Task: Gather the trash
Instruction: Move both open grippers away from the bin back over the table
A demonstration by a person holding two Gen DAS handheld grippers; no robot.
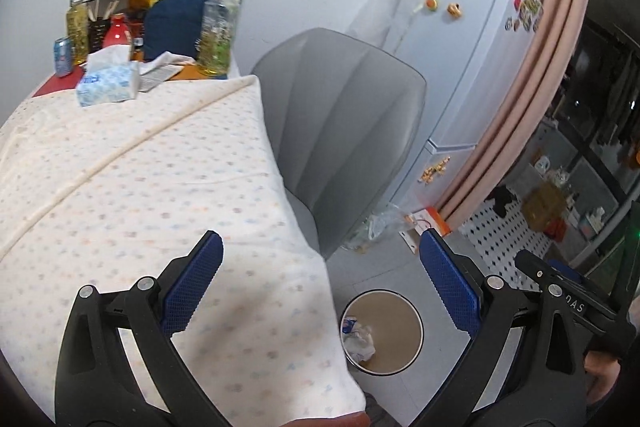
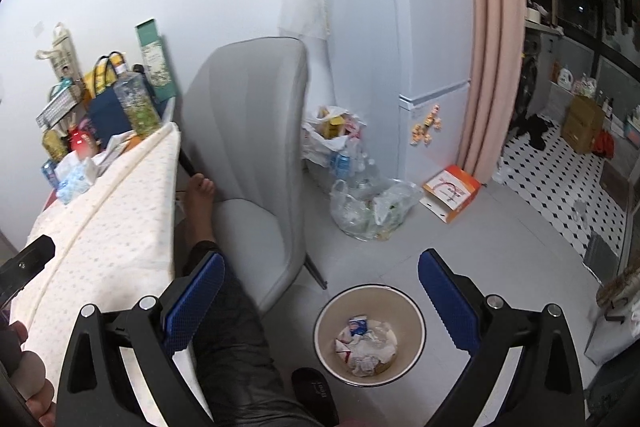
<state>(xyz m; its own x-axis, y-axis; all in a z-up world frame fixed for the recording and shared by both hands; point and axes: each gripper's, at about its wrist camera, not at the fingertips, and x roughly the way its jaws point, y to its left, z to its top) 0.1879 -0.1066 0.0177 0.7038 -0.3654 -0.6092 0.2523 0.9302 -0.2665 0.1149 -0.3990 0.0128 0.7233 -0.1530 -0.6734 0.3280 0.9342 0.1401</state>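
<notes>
A round bin (image 2: 416, 323) stands on the grey floor beside the table, with crumpled white and blue trash (image 2: 366, 341) inside. It also shows in the left wrist view (image 1: 414, 323) with its trash (image 1: 358, 339). My left gripper (image 1: 322, 281) is open and empty, over the table's edge above the bin. My right gripper (image 2: 320, 301) is open and empty, above the bin and the person's leg.
A table under a dotted cloth (image 1: 140, 187) holds a tissue pack (image 1: 108, 83), bottles and bags at the back. A grey chair (image 2: 256, 147) stands beside it. Plastic bags of bottles (image 2: 360, 195), an orange box (image 2: 452, 191) and a fridge (image 2: 432, 27) lie beyond.
</notes>
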